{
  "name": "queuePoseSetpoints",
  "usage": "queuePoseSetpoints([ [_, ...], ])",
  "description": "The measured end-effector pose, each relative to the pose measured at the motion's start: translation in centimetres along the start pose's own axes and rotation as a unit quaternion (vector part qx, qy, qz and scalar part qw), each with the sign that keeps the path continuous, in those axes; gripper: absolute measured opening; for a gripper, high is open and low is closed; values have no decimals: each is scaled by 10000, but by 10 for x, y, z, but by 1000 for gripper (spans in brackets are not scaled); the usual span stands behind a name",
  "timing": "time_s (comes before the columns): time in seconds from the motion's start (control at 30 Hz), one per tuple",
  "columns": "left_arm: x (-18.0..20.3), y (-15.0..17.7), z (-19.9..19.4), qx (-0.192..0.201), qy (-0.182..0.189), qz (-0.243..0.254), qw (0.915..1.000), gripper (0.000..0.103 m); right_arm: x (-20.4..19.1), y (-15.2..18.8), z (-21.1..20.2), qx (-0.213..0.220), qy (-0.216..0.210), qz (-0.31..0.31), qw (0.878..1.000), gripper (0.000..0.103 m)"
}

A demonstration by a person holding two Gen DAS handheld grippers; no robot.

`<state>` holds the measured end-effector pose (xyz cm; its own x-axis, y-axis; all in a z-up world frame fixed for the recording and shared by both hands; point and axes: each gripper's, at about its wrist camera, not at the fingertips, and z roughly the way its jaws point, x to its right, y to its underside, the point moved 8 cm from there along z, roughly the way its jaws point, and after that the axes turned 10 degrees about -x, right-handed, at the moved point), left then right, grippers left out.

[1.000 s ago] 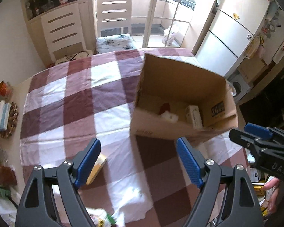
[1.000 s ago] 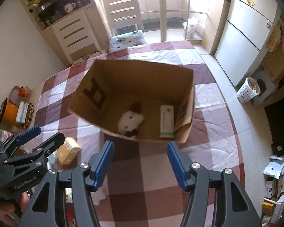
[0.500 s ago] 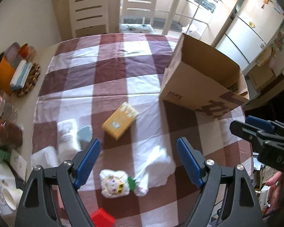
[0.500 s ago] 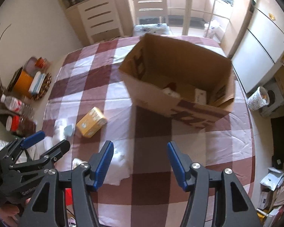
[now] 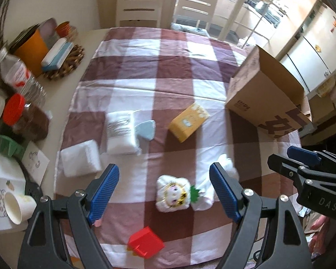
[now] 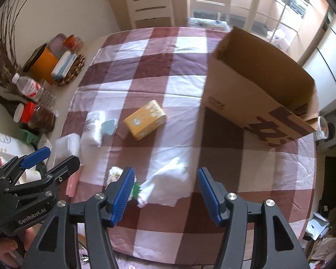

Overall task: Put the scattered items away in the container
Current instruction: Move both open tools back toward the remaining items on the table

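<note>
i am between picks right now, looking for the next thing to put away. going from the left side of the table (image 5: 94,44) with its brown and white checked cloth: a flat white soft pack (image 5: 80,158) lies near the cloth's edge. just beside it is a bigger white plastic pack (image 5: 121,132), and a small pale blue wedge-shaped thing (image 5: 145,129) touches it. a bit further right is the yellow cardboard carton (image 5: 188,122), lying alone on the cloth. closer to me sit a little red block (image 5: 145,245) and a white plush doll with yellow hair (image 5: 173,192), with crumpled white tissue (image 6: 170,179) right beside the doll. far to the right stands the big open brown cardboard box (image 5: 266,96), well apart from the loose things.

my left hand-held gripper (image 5: 165,192) is wide open and holds nothing; it hangs over the doll, which shows between its blue pads. my right hand-held gripper (image 6: 165,192) is open too, a bit less wide, and also holds nothing; it hangs over the tissue.

i think the next move is to go down with the left one, line the pads up on both sides of the doll, and squeeze softly. the right one could take the tissue. then both go over to the box and let go.
</note>
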<state>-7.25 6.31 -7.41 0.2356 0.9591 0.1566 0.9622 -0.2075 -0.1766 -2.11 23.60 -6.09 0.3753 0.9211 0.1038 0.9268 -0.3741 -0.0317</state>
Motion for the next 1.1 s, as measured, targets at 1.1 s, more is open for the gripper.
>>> queuePoseSetpoints([
  [1.1, -137, 102, 76, -881, 5, -654, 9940, 84, 9, 146, 152, -2686, -466, 1554, 9495, 60],
])
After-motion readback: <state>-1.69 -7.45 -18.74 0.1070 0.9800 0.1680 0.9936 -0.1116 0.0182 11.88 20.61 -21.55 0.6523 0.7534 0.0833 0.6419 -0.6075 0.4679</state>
